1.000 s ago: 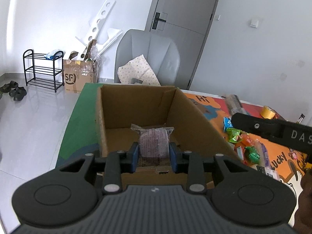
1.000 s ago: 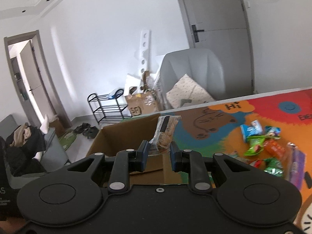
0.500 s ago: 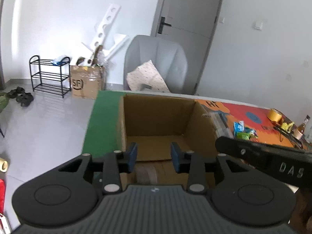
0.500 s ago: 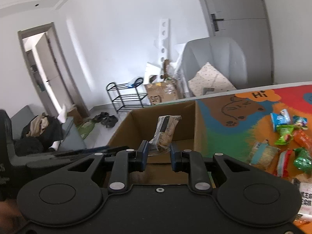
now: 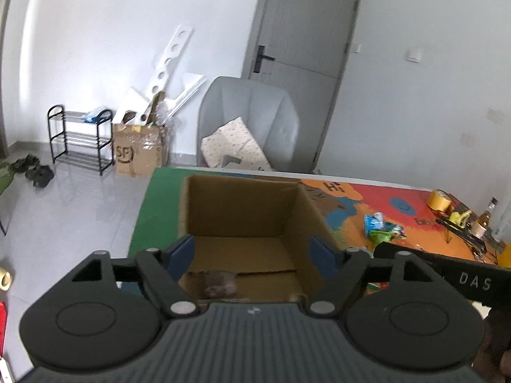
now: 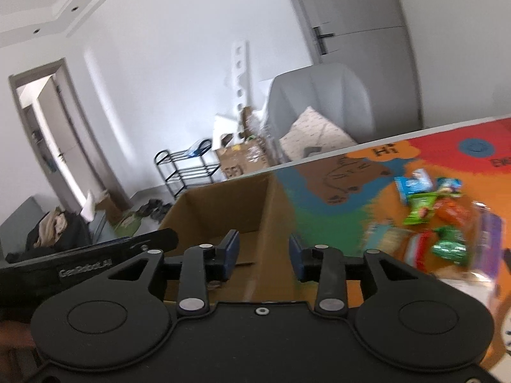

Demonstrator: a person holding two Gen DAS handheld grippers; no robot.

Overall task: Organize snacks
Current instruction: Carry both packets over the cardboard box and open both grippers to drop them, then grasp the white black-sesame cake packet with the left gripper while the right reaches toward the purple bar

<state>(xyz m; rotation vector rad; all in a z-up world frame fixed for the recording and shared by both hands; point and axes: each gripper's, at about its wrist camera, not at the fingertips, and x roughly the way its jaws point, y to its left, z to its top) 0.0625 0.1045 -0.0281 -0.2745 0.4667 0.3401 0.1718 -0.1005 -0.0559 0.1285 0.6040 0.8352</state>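
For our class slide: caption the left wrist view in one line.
Left gripper, jaws open, above the cardboard box; a wrapped snack lies inside.

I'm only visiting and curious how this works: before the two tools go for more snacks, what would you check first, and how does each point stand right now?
1. Left tool empty: ok, its jaws have just been opening and nothing is between them.
2. Right tool empty: ok, jaws just opening, nothing between.
3. Dark wrapped snack lies on the floor of the cardboard box: ok.
4. Right tool's snack landed in the box: cannot tell, hidden.
5. Loose snacks remaining on the colourful mat: ok, several.
6. Clear view of those snacks: not ok, blurred.
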